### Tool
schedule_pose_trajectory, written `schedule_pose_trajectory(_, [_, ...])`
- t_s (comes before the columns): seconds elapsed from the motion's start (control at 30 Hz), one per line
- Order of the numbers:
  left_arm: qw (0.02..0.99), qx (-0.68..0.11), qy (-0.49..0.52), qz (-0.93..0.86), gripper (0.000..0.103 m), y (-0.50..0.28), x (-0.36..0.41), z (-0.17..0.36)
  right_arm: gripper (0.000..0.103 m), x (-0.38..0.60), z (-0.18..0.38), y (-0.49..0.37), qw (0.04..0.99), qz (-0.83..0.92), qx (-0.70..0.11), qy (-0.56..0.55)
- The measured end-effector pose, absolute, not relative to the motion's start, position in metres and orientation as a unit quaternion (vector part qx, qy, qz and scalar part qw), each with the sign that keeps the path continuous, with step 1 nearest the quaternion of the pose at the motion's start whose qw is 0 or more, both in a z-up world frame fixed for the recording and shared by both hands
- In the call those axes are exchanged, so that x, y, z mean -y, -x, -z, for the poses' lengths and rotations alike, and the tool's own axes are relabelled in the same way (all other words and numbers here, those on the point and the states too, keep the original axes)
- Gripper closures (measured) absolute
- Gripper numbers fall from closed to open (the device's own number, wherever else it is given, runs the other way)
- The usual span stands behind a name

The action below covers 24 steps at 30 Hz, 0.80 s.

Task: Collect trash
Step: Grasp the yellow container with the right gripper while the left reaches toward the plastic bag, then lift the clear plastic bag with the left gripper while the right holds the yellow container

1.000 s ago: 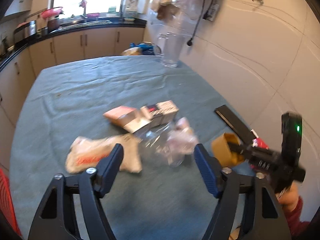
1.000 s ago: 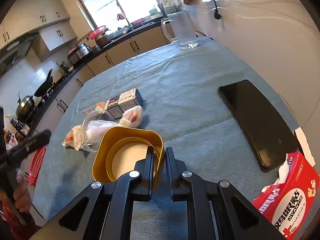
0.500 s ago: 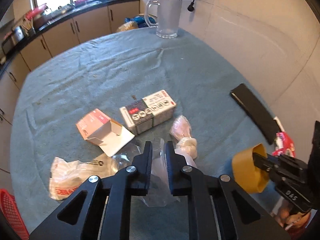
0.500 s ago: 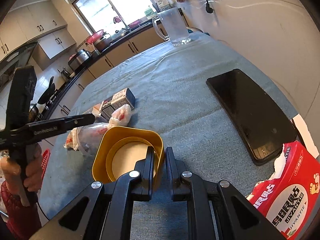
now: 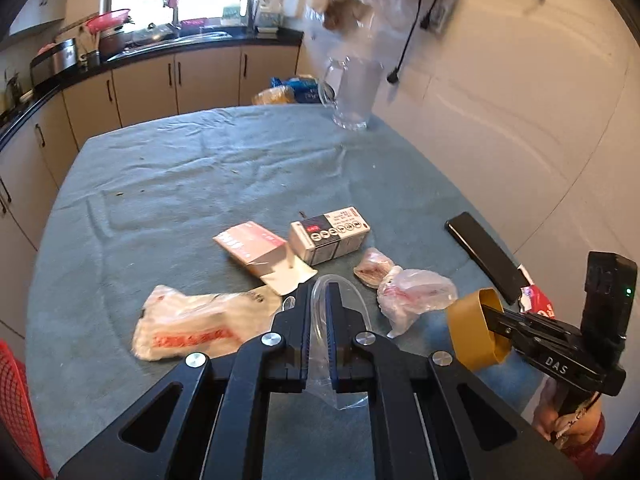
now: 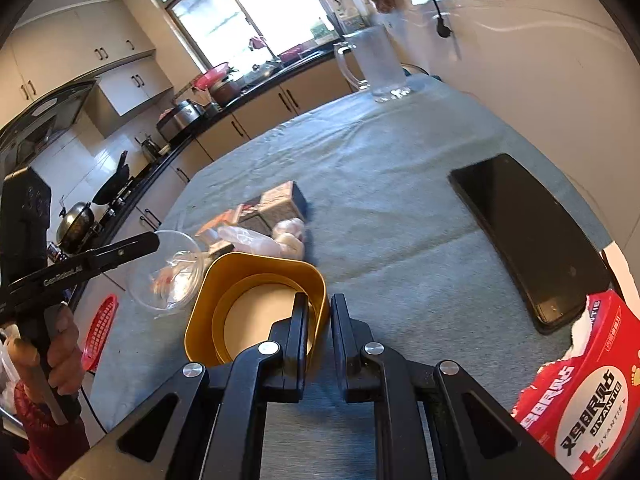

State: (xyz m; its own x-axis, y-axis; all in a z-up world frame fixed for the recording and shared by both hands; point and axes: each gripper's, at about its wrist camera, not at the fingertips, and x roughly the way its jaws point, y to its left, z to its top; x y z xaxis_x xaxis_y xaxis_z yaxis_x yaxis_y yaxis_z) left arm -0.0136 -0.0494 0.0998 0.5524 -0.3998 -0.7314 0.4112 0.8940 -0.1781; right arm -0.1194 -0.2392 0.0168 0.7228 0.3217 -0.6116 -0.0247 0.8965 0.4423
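Note:
My left gripper (image 5: 318, 292) is closing the last bit on a clear plastic cup (image 5: 340, 308), its pads pinching the thin wall. In the right wrist view the cup (image 6: 166, 276) hangs off the table beside the left gripper (image 6: 154, 240). My right gripper (image 6: 320, 300) is shut on the rim of a yellow container (image 6: 256, 280), also seen as the yellow container (image 5: 476, 328) at the right. On the grey cloth lie a pink carton (image 5: 250, 246), a black-and-white box (image 5: 330, 236), a crumpled clear bag (image 5: 416, 296) and a white-orange wrapper (image 5: 192, 326).
A black phone (image 6: 528, 236) lies near the wall, with a red tissue pack (image 6: 580, 400) in front of it. A glass pitcher (image 5: 354, 92) stands at the table's far end. A red basket (image 6: 100, 332) sits beyond the left edge. Kitchen cabinets run behind.
The left gripper went from open around the clear cup to shut on it, then drew back with the cup raised. The right gripper kept its hold on the yellow container.

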Motion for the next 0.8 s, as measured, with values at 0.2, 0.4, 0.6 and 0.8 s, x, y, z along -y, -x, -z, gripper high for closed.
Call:
schedule_pose_trajectory(0.2, [0.897,-0.381,0.001,0.223,0.096,0.039,0.021,-0.110,0.091,0.216,-0.027,0.117,0.909,-0.109,-0.355,-0.188])
schedule_pose_trajectory(0.4, [0.908,-0.367,0.003,0.201,0.096,0.054,-0.004,-0.111,0.091,0.188,-0.031,0.109,0.909,-0.126,-0.359,-0.172])
schedule_pose_trajectory(0.6, [0.914,-0.362,0.013,0.181,0.096,0.062,-0.031,-0.107,0.091,0.156,-0.032,0.098,0.907,-0.145,-0.364,-0.155])
schedule_pose_trajectory(0.8, [0.921,-0.356,0.019,0.158,0.096,0.070,-0.055,-0.106,0.091,0.122,-0.033,0.088,0.903,-0.167,-0.372,-0.135])
